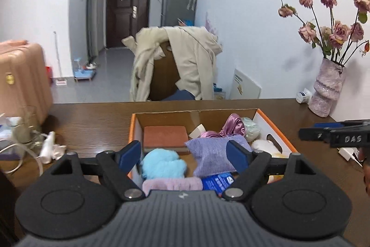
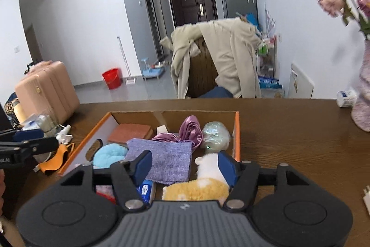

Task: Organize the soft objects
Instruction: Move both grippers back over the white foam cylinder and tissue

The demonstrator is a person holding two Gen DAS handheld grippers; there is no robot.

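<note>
Fingers [image 1: 130, 155] of the left gripper [image 1: 185, 155] are spread wide and hold nothing; they hover above the near end of the cardboard box [image 1: 275, 124]. The right gripper [image 2: 185, 169] is likewise released, its fingers [image 2: 227, 168] apart over the box's near right corner.

The box stands on the dark wood worktop [image 2: 289, 122], and the soft objects lie inside it, well packed:
- Blue fluffy puff [image 1: 161, 164], near left; light, compressible, best pinched across its bulk.
- Lilac knitted cloth [image 2: 166, 160], centre; limp, coarse weave, likely to drape, so take it at a fold or edge.
- Yellow-and-white plush toy [image 2: 203, 186], directly under the right gripper; soft pile, light, grasp across the body.
- Purple satin piece [image 2: 190, 130], far centre; glossy and judged slippery, needs a firm pinch on a gathered part.
- Pale green mesh ball [image 2: 216, 136], far right; springy, very light.
- Orange-brown block [image 1: 165, 137], far left; flat, rectangular, appears sponge-like but firmness cannot be confirmed.
- Pink fuzzy item [image 1: 171, 184], near edge, partly hidden by the left gripper.

Nothing appears fragile or heavy. Main risk judged: snagging a neighbouring item when lifting.
</note>
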